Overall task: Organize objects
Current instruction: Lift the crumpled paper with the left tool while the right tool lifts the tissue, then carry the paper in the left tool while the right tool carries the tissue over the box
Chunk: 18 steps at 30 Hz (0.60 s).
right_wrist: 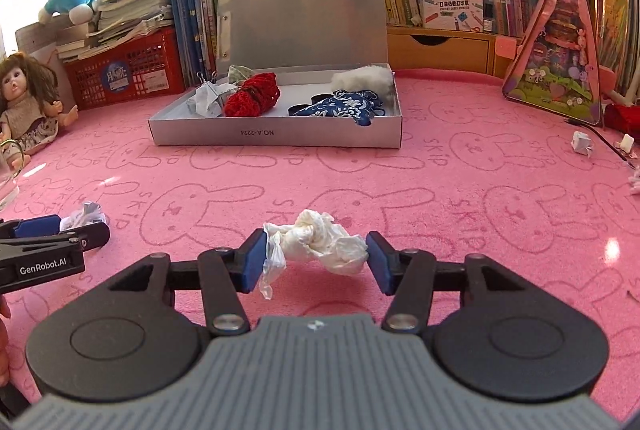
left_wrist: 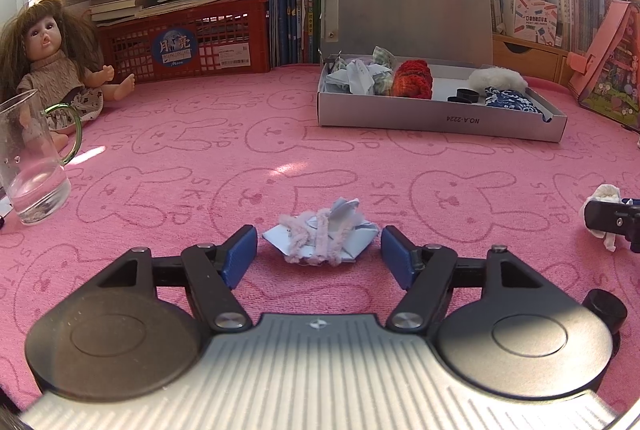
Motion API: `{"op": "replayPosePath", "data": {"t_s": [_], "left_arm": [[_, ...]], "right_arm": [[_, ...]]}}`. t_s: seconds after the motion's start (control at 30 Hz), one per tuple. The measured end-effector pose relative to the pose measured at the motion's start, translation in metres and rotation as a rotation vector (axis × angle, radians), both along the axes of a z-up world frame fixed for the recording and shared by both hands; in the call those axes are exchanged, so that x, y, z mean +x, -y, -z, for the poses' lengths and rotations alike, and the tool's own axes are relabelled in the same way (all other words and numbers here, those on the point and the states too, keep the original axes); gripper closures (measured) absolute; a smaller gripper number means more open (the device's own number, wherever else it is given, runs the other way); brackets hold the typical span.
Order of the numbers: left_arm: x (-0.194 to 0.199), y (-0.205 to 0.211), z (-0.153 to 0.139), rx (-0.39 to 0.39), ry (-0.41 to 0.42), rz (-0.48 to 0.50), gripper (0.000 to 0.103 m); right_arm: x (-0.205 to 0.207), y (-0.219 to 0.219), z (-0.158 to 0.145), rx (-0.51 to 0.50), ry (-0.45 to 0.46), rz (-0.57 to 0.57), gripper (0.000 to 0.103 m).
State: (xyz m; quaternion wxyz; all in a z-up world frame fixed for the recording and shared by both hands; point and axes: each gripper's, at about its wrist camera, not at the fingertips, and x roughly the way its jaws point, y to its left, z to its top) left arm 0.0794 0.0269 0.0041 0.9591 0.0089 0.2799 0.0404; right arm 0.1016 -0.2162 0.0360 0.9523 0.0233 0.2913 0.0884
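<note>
My right gripper (right_wrist: 316,262) is squeezing a soft, light tissue (right_wrist: 320,244) between its pads; my left gripper (left_wrist: 318,256), jaws apart, is straddling a flimsy paper bundle (left_wrist: 320,238), best pinched across the middle.

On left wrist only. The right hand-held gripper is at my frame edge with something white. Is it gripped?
Observer: Yes. The right hand-held gripper has both pads pressed on a crumpled tissue.
Operator: Is it on the mat or up?
Observer: Its middle looks clear of the pink mat, with shadow beneath. A loose end hangs by the left pad.
Operator: Any strays on the far right?
Observer: A small folded paper lies on the mat near the triangular pink case.
</note>
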Motion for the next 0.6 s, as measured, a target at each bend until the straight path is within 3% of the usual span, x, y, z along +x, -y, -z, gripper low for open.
{"op": "replayPosePath", "data": {"t_s": [0.03, 0.13, 0.3, 0.4, 0.47, 0.6], "left_arm": [[-0.001, 0.000, -0.002, 0.000, 0.010, -0.002, 0.020], [0.002, 0.000, -0.006, -0.007, 0.025, -0.004, 0.014], [0.015, 0.001, 0.000, -0.033, -0.058, -0.039, 0.013], [0.015, 0.001, 0.001, -0.038, -0.059, -0.052, 0.013], [0.014, 0.002, 0.002, -0.032, -0.053, -0.043, 0.014], [0.009, 0.005, 0.001, -0.028, -0.027, -0.030, 0.034]], "right_arm": [[0.000, -0.002, 0.001, -0.003, 0.003, 0.009, 0.045], [-0.003, -0.008, 0.002, -0.031, 0.022, 0.027, 0.045], [-0.003, -0.017, 0.002, -0.061, 0.034, 0.049, 0.045], [-0.003, -0.026, 0.002, -0.079, 0.038, 0.051, 0.044], [-0.003, -0.031, 0.002, -0.081, 0.040, 0.043, 0.044], [-0.006, -0.039, 0.003, -0.091, 0.055, 0.030, 0.044]]}}
